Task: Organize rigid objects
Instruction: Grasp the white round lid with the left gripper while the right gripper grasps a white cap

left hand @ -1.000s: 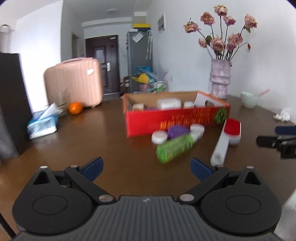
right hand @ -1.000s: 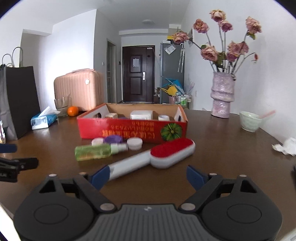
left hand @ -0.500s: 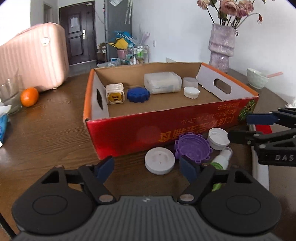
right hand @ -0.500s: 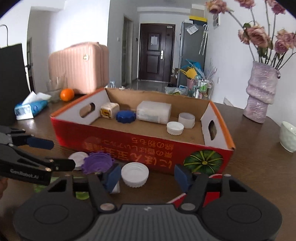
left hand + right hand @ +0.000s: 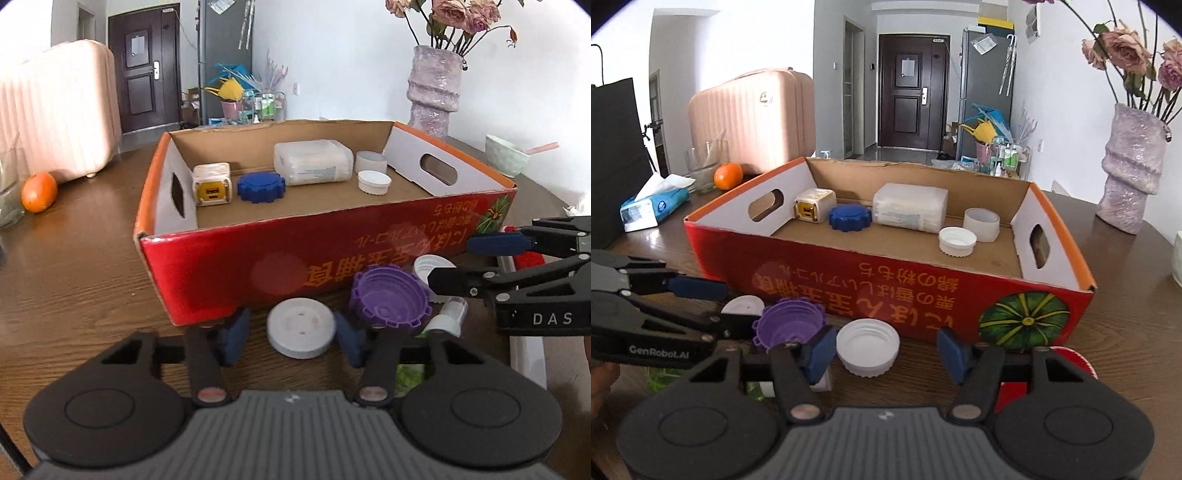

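Note:
A red cardboard box (image 5: 332, 251) (image 5: 886, 280) stands on the wooden table and holds a blue lid (image 5: 260, 186), a clear plastic case (image 5: 314, 167), a small white and yellow cube (image 5: 212, 184) and white caps. In front of it lie a flat white lid (image 5: 301, 328), a purple lid (image 5: 389, 301) (image 5: 790, 326) and an upturned white cap (image 5: 868, 346). My left gripper (image 5: 291, 341) is open, its fingers on either side of the flat white lid. My right gripper (image 5: 886, 352) is open around the upturned white cap.
A green bottle (image 5: 410, 373) and a white brush with a red pad (image 5: 524, 332) lie at the right. A purple vase (image 5: 434, 90), a pale bowl (image 5: 506, 158), an orange (image 5: 38, 192), a tissue pack (image 5: 653, 205) and a pink suitcase (image 5: 753, 118) surround the box.
Both grippers have come closer and lower towards the lids in front of the box. The left one now straddles the flat white lid, the right one the upturned white cap.

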### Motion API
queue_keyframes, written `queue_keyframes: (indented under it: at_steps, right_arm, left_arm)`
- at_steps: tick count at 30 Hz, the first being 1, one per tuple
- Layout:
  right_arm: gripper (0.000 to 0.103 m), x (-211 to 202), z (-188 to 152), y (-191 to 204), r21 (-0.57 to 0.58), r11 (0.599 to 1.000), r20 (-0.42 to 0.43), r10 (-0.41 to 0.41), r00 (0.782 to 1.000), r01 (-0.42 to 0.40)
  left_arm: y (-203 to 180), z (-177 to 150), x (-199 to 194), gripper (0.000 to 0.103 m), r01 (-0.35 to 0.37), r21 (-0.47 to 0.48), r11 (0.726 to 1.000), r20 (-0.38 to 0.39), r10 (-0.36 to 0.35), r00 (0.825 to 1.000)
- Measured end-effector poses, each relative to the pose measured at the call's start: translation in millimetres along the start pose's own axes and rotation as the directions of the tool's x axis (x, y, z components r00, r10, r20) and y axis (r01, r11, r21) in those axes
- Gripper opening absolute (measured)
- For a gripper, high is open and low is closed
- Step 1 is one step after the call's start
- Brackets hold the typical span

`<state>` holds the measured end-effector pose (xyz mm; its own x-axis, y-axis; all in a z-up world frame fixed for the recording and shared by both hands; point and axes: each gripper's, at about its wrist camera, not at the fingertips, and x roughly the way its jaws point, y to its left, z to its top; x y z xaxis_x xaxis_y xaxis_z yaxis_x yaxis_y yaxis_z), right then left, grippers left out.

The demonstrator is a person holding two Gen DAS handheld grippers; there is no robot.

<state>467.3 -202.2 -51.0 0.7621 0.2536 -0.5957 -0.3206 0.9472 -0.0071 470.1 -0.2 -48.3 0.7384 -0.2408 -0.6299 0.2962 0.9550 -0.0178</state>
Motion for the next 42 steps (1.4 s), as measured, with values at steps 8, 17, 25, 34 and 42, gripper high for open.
queue_keyframes:
  at_steps: [8,17,25,34,42]
  right_arm:
    - [0.046,17,-1,-2,0.071,0.996,-0.032,0.048,0.998,-0.046]
    - [0.039,-21,-1,-8,0.101,0.995,0.044,-0.028,0.999,0.024]
    - [0.039,-131,-29,9,0.081,0.996,0.164,-0.052,0.985,0.039]
    - [0.039,-222,-95,34,0.11,0.993,0.189,-0.057,0.98,0.037]
    - [0.039,-278,-133,58,0.105,0.994,0.24,-0.04,0.97,0.015]
  left_arm:
    - [2,-9,-7,0.04,-0.001,0.016,1.0,0.04,0.001,0.999]
    - [6,-12,-68,0.04,-0.054,-0.068,0.996,0.125,0.063,0.99]
    - [-25,-45,-170,0.04,-0.041,-0.122,0.992,0.248,0.07,0.966]
    - [-62,-99,-251,0.04,-0.05,-0.153,0.987,0.279,0.092,0.956]
    - [-84,-134,-310,0.04,-0.075,-0.141,0.987,0.334,0.119,0.935]
